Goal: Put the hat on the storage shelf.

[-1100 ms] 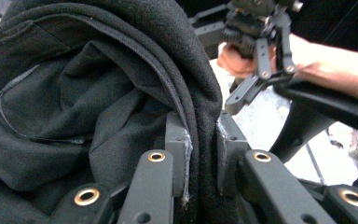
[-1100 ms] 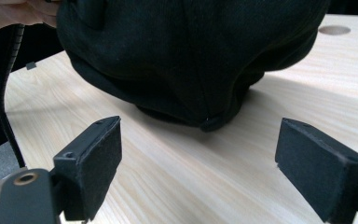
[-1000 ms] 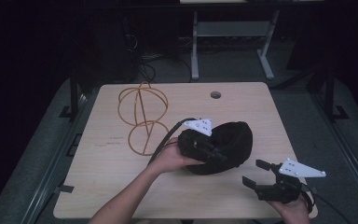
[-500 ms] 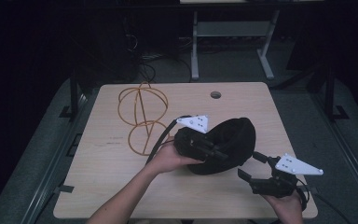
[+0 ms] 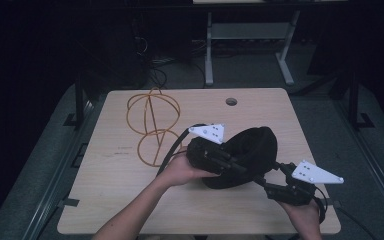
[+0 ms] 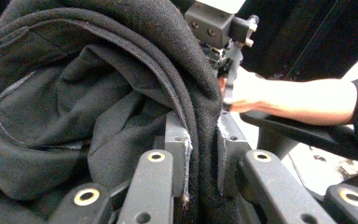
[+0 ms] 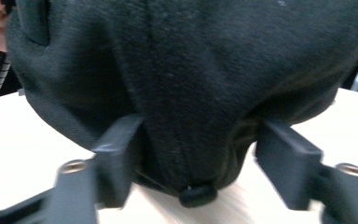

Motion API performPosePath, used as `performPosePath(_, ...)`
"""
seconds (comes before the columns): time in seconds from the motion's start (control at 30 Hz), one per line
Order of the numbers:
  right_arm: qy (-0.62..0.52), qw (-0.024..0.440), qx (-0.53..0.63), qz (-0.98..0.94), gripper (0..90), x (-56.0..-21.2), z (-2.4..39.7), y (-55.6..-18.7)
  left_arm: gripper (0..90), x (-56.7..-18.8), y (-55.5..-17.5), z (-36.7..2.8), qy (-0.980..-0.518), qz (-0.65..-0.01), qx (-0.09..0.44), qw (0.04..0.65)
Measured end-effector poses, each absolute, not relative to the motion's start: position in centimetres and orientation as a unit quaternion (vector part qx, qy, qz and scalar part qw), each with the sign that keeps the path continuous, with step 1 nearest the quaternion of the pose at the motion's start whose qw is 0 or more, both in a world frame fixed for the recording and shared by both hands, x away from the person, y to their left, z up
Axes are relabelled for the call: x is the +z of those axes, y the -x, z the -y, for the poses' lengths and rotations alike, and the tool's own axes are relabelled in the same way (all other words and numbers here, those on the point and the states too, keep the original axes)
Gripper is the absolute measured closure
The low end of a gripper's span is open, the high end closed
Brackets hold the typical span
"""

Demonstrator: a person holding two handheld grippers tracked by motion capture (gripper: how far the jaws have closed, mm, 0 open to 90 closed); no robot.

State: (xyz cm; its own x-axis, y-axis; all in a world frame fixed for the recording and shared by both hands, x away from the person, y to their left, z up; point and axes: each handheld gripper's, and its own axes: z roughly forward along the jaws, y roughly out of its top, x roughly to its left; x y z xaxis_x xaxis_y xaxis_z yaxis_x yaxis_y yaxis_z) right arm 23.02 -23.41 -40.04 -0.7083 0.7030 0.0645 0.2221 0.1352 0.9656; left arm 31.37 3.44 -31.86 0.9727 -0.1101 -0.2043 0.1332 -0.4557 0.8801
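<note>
Clamping black cap (image 5: 250, 150) rim in left gripper (image 6: 200, 158); right gripper (image 7: 200, 154) closing around crown, probably not gripping yet.

The fingertips of the left hand-held gripper (image 5: 232, 164) are hidden by the black cap (image 5: 247, 152). The right gripper view is blurred. The desk (image 5: 130, 200) is cut off below.

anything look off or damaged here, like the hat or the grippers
The black hat looks intact, clamped at its edge by the left gripper. That gripper's pads look frayed and whitish at the edges. The right gripper has been closing around the hat's lower end.
</note>
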Motion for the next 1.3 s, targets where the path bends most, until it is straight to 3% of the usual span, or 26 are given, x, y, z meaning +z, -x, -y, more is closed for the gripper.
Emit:
performPosePath(0.03, -0.316, 0.213, 0.575, -0.724, 49.8, -39.9, 23.3, -23.0, 78.5, -31.8, -31.3, -3.4, -0.845, -0.007, -0.117, 0.522)
performPosePath(0.07, -0.316, 0.213, 0.575, -0.724, 49.8, -39.9, 23.3, -23.0, 78.5, -31.8, -31.3, -3.4, -0.845, -0.007, -0.117, 0.522)
performPosePath(0.1, -0.315, 0.215, 0.573, -0.726, 62.9, -39.6, 23.1, -22.9, 78.5, -31.6, -31.3, -3.5, -0.844, -0.007, -0.114, 0.524)
performPosePath(0.17, -0.309, 0.223, 0.572, -0.726, 74.3, -39.4, 22.8, -22.9, 78.4, -31.5, -31.4, -3.6, -0.842, -0.008, -0.114, 0.527)
performPosePath(0.27, -0.304, 0.227, 0.577, -0.723, 82.8, -38.8, 22.7, -22.9, 77.5, -31.4, -31.5, -4.1, -0.839, -0.017, -0.112, 0.532)
performPosePath(0.8, -0.293, 0.212, 0.580, -0.730, 86.4, -35.3, 22.5, -23.6, 62.2, -31.9, -32.0, -6.6, -0.833, -0.060, -0.071, 0.546)
performPosePath(0.9, -0.293, 0.212, 0.575, -0.734, 86.5, -34.7, 22.5, -23.9, 49.6, -31.4, -32.0, -7.3, -0.834, -0.066, -0.039, 0.546)
performPosePath(1.3, -0.291, 0.212, 0.565, -0.742, 86.4, -31.1, 24.2, -25.4, 39.4, -31.4, -30.3, -10.9, -0.856, -0.081, 0.046, 0.508)
